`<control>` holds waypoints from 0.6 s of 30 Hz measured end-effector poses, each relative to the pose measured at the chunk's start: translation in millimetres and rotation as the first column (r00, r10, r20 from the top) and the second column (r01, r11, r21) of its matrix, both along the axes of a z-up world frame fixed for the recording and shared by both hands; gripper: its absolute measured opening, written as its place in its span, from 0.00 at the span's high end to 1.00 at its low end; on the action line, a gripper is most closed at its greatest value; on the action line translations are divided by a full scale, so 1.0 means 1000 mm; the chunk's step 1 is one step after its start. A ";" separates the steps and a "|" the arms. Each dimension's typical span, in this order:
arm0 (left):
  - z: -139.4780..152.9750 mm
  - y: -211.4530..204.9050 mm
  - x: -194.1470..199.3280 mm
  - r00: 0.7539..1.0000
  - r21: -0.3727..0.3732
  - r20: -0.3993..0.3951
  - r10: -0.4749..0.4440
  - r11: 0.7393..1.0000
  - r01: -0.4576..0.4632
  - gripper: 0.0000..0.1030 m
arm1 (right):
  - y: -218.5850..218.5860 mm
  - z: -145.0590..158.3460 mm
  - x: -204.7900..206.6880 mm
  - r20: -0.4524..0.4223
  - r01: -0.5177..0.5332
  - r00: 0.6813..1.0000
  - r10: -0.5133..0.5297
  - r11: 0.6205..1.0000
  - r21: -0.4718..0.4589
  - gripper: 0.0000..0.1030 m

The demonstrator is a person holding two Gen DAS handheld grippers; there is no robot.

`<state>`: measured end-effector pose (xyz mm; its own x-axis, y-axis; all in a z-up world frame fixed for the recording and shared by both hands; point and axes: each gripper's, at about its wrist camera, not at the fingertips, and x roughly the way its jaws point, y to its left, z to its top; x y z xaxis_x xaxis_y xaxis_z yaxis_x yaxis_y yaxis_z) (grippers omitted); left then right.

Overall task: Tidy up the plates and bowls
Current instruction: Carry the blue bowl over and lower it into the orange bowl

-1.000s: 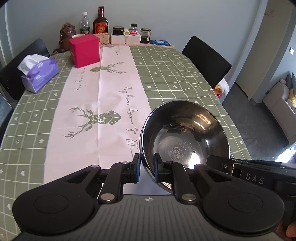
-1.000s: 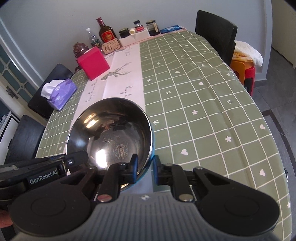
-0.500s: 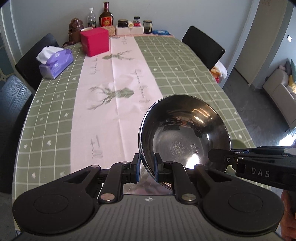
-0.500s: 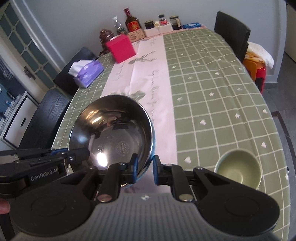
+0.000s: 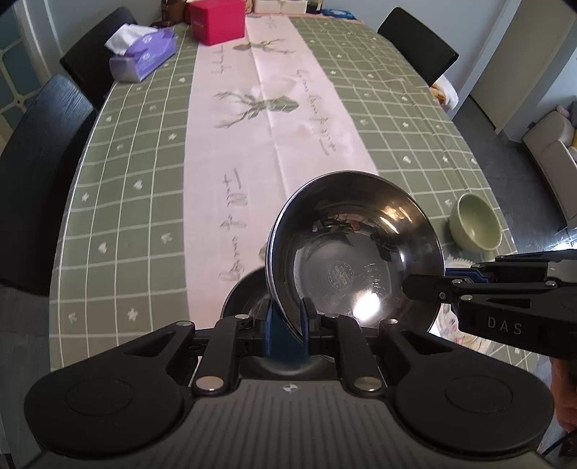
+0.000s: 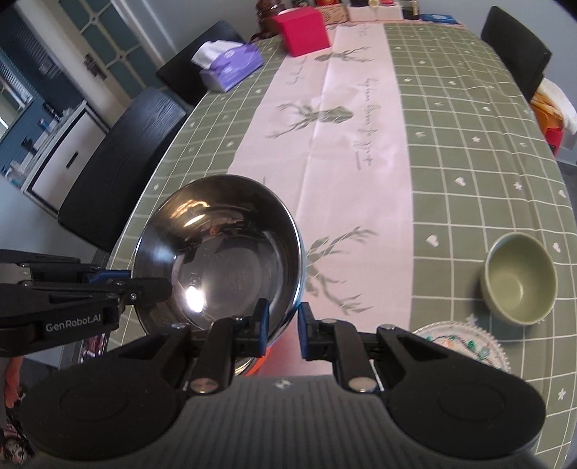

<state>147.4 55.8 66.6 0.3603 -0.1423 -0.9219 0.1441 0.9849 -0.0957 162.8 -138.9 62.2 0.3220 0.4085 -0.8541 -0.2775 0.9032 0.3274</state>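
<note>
A shiny steel bowl (image 5: 355, 252) hangs tilted above the near end of the table, held at two sides of its rim. My left gripper (image 5: 286, 314) is shut on the near-left rim, and my right gripper (image 5: 427, 288) is clamped on the right rim. In the right wrist view the same bowl (image 6: 223, 252) sits between my right gripper (image 6: 281, 319), shut on its rim, and my left gripper (image 6: 144, 285). A second steel bowl (image 5: 241, 301) rests on the table partly under the held one. A green bowl (image 6: 519, 277) and a patterned plate (image 6: 465, 341) lie to the right.
The table wears a green checked cloth (image 5: 137, 162) with a pink deer runner. A purple tissue box (image 5: 144, 54) and a red box (image 5: 216, 20) stand at the far left. Black chairs (image 5: 39, 151) line the left side and the far right.
Both grippers carried the steel bowl back toward the near end of the table. The green bowl, the patterned plate and the second steel bowl have come into view.
</note>
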 end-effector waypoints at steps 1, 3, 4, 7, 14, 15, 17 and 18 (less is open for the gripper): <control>-0.002 0.004 -0.001 1.000 -0.002 -0.012 0.005 1.000 -0.005 0.83 | 0.003 -0.002 -0.001 -0.009 -0.008 1.000 0.008 1.000 0.000 0.86; -0.008 0.010 -0.003 0.999 -0.003 -0.035 0.012 1.000 -0.012 0.83 | 0.011 -0.007 -0.002 -0.025 -0.024 0.999 0.023 1.000 -0.003 0.86; -0.011 0.014 -0.004 0.999 -0.005 -0.046 0.016 1.000 -0.017 0.83 | 0.014 -0.009 -0.003 -0.033 -0.030 0.999 0.030 1.000 -0.005 0.86; -0.017 0.021 -0.007 0.998 0.001 -0.062 0.022 1.000 -0.022 0.83 | 0.023 -0.015 -0.003 -0.053 -0.046 0.998 0.046 0.999 -0.011 0.86; -0.030 0.033 -0.010 0.993 0.002 -0.108 0.038 0.999 -0.038 0.83 | 0.039 -0.025 -0.003 -0.085 -0.082 0.993 0.079 0.996 -0.032 0.86; -0.032 0.033 -0.010 0.993 0.000 -0.115 0.040 0.999 -0.040 0.83 | 0.040 -0.026 -0.003 -0.089 -0.086 0.993 0.082 0.996 -0.035 0.86; -0.037 0.034 -0.010 0.992 -0.001 -0.123 0.039 0.999 -0.039 0.83 | 0.042 -0.029 -0.002 -0.096 -0.090 0.992 0.085 0.995 -0.044 0.86; -0.039 0.033 -0.010 0.991 0.002 -0.126 0.038 0.999 -0.038 0.83 | 0.042 -0.030 -0.002 -0.100 -0.090 0.991 0.085 0.995 -0.047 0.86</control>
<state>137.4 89.3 27.5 0.2469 -0.1309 -0.9602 0.0931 0.9895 -0.1109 161.0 -96.5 32.3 0.2012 0.3863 -0.9002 -0.3256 0.8931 0.3105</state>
